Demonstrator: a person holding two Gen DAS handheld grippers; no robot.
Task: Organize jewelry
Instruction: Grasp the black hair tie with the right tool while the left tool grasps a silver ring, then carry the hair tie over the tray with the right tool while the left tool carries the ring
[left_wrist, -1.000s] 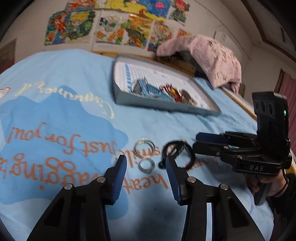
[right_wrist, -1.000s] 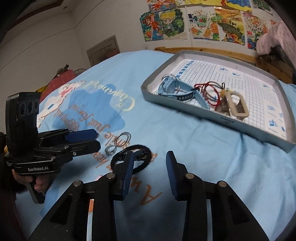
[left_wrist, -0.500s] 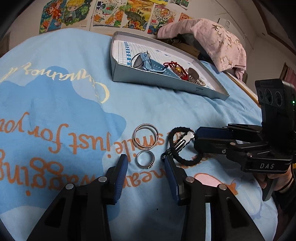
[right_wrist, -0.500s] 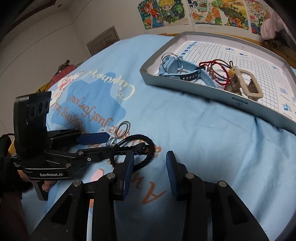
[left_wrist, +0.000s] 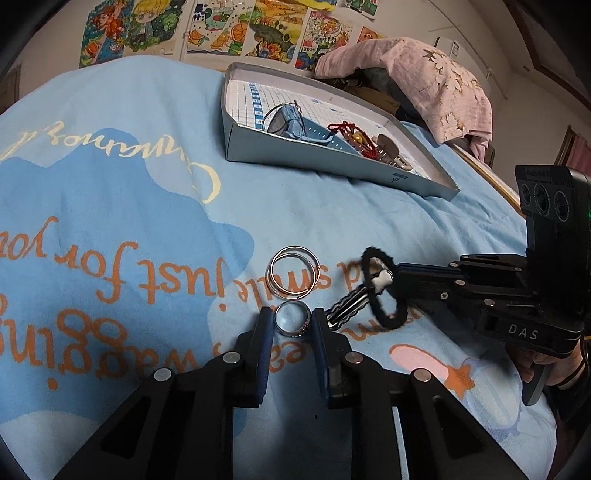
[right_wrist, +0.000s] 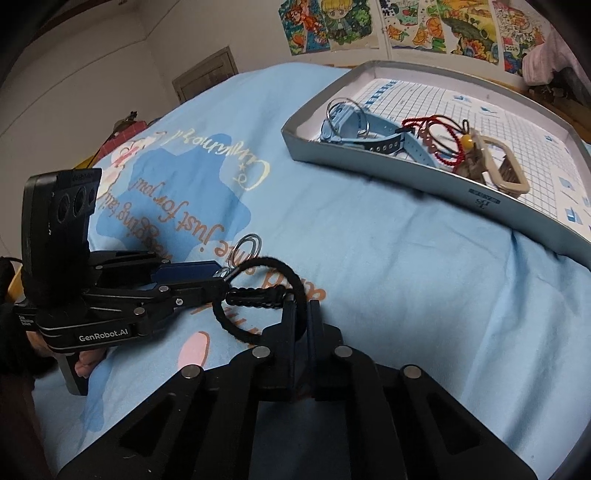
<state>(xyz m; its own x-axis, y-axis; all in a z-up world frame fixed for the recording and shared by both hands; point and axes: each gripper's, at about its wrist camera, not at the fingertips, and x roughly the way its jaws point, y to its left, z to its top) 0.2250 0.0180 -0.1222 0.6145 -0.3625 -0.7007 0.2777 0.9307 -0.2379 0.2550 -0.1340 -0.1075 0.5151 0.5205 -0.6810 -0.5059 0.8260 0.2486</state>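
Note:
A small silver ring (left_wrist: 291, 319) lies on the blue bedspread between the pads of my left gripper (left_wrist: 291, 318). Its jaws are closing, and both pads touch the ring's sides. Just beyond the ring lie two joined silver hoops (left_wrist: 291, 273). My right gripper (right_wrist: 301, 312) is shut on a black cord bracelet (right_wrist: 255, 295) with a braided strand. In the left wrist view the right gripper (left_wrist: 388, 277) comes in from the right and holds the bracelet (left_wrist: 384, 317) tilted up on edge. The right wrist view shows the left gripper (right_wrist: 221, 275) beside the hoops (right_wrist: 247, 245).
A shallow grey box (left_wrist: 332, 158) sits farther back on the bed, also visible in the right wrist view (right_wrist: 406, 177). It holds a blue watch (right_wrist: 369, 133), a red cord bracelet (right_wrist: 436, 136) and a beige clip (right_wrist: 502, 173). A pink cloth (left_wrist: 424, 74) lies behind it.
The left jaws have narrowed onto the small ring after the gripper dropped closer to the bedspread. The right jaws have shut on the black bracelet and tipped it up.

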